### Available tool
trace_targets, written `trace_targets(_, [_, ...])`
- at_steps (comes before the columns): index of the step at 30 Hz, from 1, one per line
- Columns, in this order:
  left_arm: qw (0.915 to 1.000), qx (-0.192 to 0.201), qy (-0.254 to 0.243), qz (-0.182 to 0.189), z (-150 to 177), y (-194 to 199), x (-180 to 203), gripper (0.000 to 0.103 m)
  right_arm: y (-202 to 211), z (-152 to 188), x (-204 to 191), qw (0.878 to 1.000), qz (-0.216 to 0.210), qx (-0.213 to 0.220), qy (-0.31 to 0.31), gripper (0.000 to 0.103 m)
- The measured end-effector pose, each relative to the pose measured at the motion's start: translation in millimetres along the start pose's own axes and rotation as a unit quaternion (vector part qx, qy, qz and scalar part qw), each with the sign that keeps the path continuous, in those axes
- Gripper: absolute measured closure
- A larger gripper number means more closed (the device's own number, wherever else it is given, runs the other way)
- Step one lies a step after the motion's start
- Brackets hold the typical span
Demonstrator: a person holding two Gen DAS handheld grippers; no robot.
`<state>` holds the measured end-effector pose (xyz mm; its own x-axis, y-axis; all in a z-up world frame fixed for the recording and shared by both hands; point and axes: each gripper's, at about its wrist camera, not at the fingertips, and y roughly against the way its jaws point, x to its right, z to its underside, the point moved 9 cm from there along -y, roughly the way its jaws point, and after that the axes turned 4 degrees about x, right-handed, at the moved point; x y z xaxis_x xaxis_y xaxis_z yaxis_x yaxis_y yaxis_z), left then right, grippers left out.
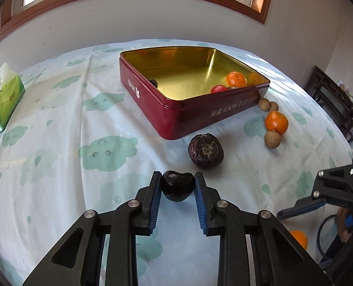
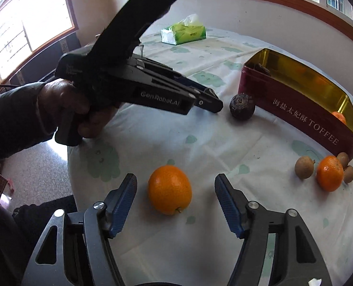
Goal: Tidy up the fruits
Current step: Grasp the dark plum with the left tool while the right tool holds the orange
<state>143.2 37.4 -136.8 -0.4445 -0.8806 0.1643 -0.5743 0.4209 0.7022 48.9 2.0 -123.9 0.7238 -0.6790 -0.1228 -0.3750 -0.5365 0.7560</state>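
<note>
Now the left gripper (image 1: 177, 183) pinches a dark, probably cherry-like fruit (image 1: 177, 186) off the cloth, next lifting it to the red tin (image 1: 200, 119), while the right gripper (image 2: 176, 188) stands wide around an orange (image 2: 169, 190).

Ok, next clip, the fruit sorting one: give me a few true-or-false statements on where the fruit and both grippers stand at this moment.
1. The left gripper is shut on a dark cherry. True.
2. The right gripper is clamped on the orange. False: its jaws stand open, the orange lying on the tablecloth between them, untouched.
3. The red toffee tin is empty. False: a tangerine and a small red fruit lie inside.
4. A wrinkled dark passion fruit sits outside the tin. True.
5. The tissue box stands inside the tin. False: it stands apart on the cloth.
</note>
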Motion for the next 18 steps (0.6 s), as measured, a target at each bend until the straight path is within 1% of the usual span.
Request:
trace_targets(1, [1.0000,0.000,0.008,0.002,0.5,0.8,-1.3,0.075,1.0,1.9,0.5,1.000,0.004,-0.001,0.000,0.051])
trace_targets(2, [0.9999,0.000,0.016,0.004,1.9,1.5,-2.4,0.075,2.7,2.5,3.1,1.000,0.010,0.002,-0.003,0.064])
trace_targets(3, [0.9998,0.000,0.019,0.002,2.4,1.9,-2.3,0.075,3.4,2.7,6.8,1.000,0.008,0.002,-0.013,0.069])
trace_targets(7, [0.9994,0.003,0.030,-0.014,4.7,3.9,1.7,0.075,8.6,3.6,22.3,0.999,0.015,0.012,-0.036,0.069])
trace_targets(9, [0.9990,0.011,0.041,-0.014,5.4,8.1,7.3,0.075,19.1,3.0,38.6,0.997,0.023,0.030,-0.068,0.069])
trace_targets(11, [0.9985,0.023,0.044,-0.022,4.1,13.4,14.2,0.075,32.7,4.1,61.7,0.992,0.041,0.052,-0.106,0.069])
trace_targets(15, [0.9969,0.044,0.053,-0.036,-1.8,18.2,28.2,0.075,61.3,10.0,112.0,0.977,0.100,0.086,-0.170,0.069])
trace_targets(18, [0.9949,0.050,0.072,-0.050,-4.8,15.5,35.3,0.075,77.0,17.4,149.9,0.958,0.145,0.105,-0.225,0.069])
